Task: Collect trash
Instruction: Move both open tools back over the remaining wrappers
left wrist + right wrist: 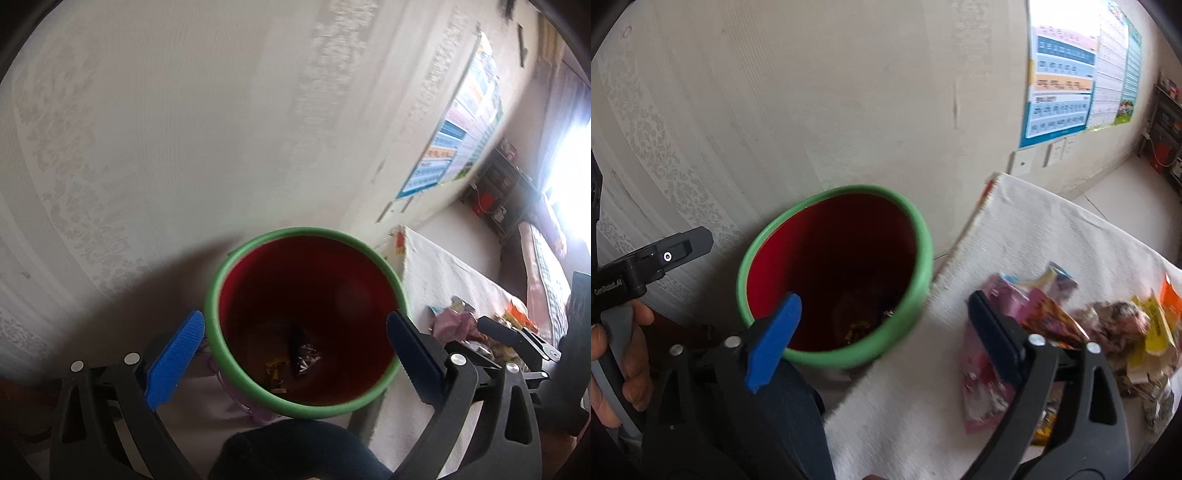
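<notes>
A red bin with a green rim (212, 306) stands against the wall. Two crumpled wrappers (304, 356) lie on its bottom. My left gripper (295, 321) hangs over the bin's mouth, open, with nothing between its blue pads. In the right wrist view the same bin's rim (923, 236) sits left of a white cloth (1052, 229) that bears a heap of trash (1108, 325). My right gripper (885, 299) is open and empty, one finger over the bin and the other over a pink wrapper (982, 373).
A patterned wall rises right behind the bin, with a poster (1063, 74) on it. A hand (631, 369) holds the left tool at the left edge. Dark blue cloth (798, 406) lies below the bin. A shelf (498, 184) stands far off.
</notes>
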`<state>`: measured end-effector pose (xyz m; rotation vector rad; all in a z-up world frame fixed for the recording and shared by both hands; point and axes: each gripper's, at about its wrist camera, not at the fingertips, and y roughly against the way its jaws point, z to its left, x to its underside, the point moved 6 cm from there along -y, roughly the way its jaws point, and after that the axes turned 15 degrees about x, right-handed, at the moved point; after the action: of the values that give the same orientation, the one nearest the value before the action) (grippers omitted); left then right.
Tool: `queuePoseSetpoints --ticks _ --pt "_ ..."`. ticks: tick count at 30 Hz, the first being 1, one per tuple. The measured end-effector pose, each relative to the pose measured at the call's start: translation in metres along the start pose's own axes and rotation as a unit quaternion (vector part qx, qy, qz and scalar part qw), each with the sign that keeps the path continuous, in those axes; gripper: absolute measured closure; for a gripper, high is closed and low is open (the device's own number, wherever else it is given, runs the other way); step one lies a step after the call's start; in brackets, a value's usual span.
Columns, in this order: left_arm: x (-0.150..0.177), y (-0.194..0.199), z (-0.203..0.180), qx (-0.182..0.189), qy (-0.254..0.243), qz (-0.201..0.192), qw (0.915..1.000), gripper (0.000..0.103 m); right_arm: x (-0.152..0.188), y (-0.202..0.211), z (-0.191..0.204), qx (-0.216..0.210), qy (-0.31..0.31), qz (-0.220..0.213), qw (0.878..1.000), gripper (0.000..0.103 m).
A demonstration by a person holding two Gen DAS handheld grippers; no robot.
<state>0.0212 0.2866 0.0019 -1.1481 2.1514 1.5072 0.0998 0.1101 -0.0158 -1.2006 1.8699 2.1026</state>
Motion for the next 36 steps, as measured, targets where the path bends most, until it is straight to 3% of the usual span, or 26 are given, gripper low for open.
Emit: queuePoseSetpoints --ticks 9,21,28,36 --pt "0.018 -0.022 -0.075 0.048 -0.058 0.039 0.9963 0.008 0.039 0.036 -0.064 0.052 -0.012 -0.016 0.998 0.005" --pt "0.054 -0.058 -0.181 0.118 -0.108 0.078 0.984 0.008 0.098 0.08 -0.187 0.141 -0.095 -0.01 0.985 0.005" --pt "0.068 -0.065 -0.211 0.133 -0.125 0.097 0.9783 0.008 0.121 0.096 -0.233 0.17 -0.136 -0.013 0.976 0.005" --pt "0.084 -0.072 -0.219 0.121 -0.131 0.117 0.9769 0.008 0.125 0.103 -0.249 0.175 -0.163 -0.022 0.971 0.005"
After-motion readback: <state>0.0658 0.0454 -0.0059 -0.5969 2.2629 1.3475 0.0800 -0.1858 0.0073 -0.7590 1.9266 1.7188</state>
